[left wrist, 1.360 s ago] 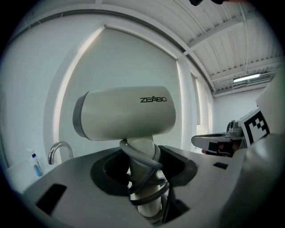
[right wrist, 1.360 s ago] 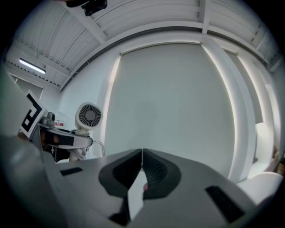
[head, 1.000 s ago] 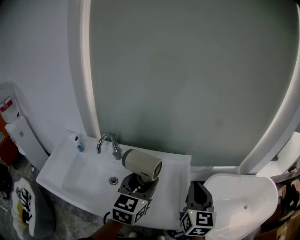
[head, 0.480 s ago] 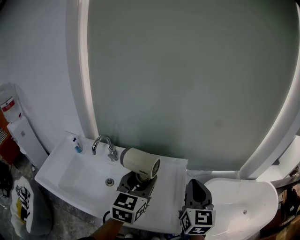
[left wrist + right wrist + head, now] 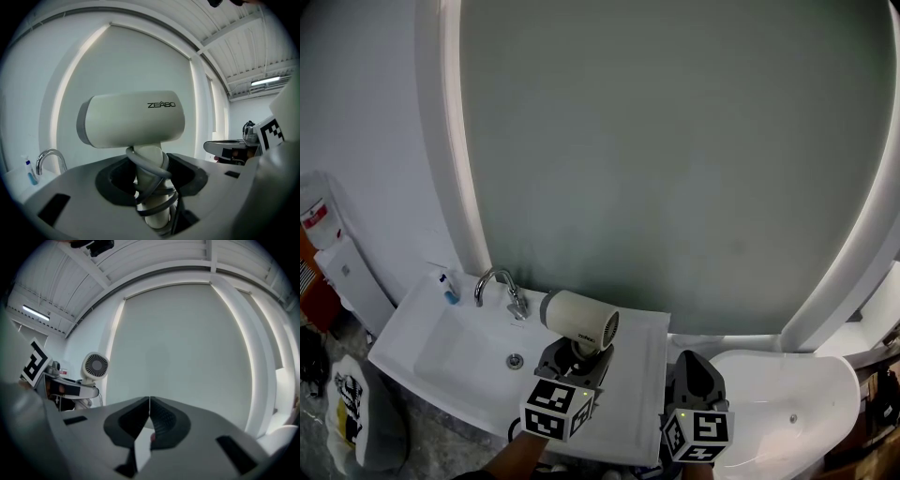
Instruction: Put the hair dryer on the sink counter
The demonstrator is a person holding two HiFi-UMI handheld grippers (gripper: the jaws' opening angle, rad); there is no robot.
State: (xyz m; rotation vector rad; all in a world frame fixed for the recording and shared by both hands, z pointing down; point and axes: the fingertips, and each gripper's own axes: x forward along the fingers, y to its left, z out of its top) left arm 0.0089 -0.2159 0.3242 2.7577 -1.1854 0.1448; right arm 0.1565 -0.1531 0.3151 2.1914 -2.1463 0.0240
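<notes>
The left gripper points nearly level at the mirror, its jaws clamped on the handle of the hair dryer. The dryer's barrel sits above them, over the worktop beside the sink. The right gripper alongside has its jaws together, empty.

Soft, even light is filling all three views, casting only faint shadows. The glowing strip rimming the mirror is shining brightest, up and left of the left gripper. Overhead, ceiling tubes are glaring. Both gripper views are bulging fisheye-style and darkening at the corners, with the near jaw bodies blurring.
</notes>
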